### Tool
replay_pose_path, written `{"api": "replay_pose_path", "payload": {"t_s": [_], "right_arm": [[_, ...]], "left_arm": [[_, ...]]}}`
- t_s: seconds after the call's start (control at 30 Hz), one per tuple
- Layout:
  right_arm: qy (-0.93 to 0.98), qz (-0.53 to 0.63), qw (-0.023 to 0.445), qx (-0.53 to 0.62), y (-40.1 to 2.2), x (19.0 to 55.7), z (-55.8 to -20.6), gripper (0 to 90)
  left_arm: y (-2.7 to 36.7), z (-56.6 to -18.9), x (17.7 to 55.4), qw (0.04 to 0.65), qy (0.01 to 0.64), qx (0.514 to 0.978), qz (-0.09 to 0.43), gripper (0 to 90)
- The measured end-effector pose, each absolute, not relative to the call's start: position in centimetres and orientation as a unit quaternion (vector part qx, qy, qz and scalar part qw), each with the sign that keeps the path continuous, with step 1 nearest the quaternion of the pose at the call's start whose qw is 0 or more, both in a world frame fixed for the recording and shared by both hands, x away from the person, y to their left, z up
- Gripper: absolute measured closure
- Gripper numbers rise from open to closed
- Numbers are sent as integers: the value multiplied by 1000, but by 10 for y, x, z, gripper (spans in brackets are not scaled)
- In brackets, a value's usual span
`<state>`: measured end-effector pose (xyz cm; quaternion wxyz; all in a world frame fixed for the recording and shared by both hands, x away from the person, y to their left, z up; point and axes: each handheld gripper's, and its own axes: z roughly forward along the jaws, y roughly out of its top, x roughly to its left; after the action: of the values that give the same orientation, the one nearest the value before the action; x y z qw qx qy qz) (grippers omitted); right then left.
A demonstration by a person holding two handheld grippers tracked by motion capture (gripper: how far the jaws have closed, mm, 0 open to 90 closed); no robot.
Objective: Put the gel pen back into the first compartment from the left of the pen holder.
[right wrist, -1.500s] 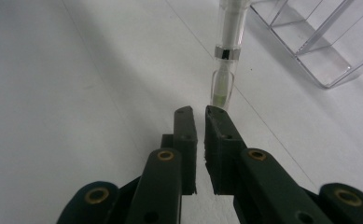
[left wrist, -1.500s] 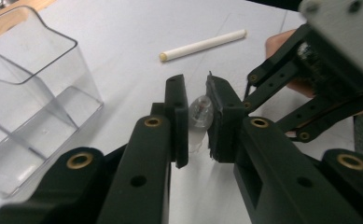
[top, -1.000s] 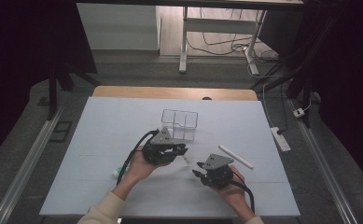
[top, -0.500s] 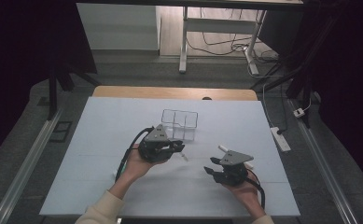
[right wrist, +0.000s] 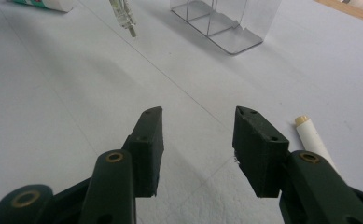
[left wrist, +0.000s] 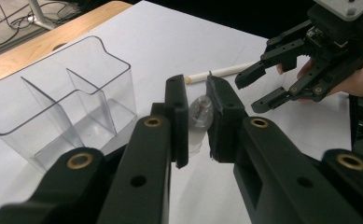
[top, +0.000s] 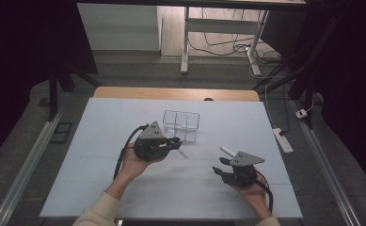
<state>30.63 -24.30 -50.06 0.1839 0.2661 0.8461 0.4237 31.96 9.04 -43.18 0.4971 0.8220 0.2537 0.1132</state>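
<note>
My left gripper [top: 175, 143] [left wrist: 197, 100] is shut on a clear pen-like tube [left wrist: 200, 112], whose tip [top: 183, 154] pokes out toward the table's middle and shows at the top of the right gripper view [right wrist: 123, 16]. Just beyond it stands a clear divided plastic box [top: 181, 120] [left wrist: 62, 93] [right wrist: 226, 23]. My right gripper [top: 224, 168] [right wrist: 198, 116] [left wrist: 263, 88] sits low at the front right; its jaws have just been opening and stand open with nothing between them. A white stick [top: 226, 150] [right wrist: 312, 135] [left wrist: 221, 71] lies on the table just beside its right jaw.
The white tabletop [top: 124, 117] has a wooden strip [top: 171, 93] along its far edge. A white tube with a green label [right wrist: 44, 3] lies far off in the right gripper view. A power strip [top: 283, 140] lies on the floor to the right.
My right gripper has drawn away to the right from the left one and opened its jaws. The left gripper has kept still with the clear tube.
</note>
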Motion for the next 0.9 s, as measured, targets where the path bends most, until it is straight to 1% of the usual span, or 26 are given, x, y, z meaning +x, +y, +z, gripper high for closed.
{"api": "replay_pose_path", "payload": {"t_s": [0.9], "right_arm": [[840,431,180,276,-241,306,-500,517]], "left_arm": [[111,-423,321,515,273,802,131,794]]}}
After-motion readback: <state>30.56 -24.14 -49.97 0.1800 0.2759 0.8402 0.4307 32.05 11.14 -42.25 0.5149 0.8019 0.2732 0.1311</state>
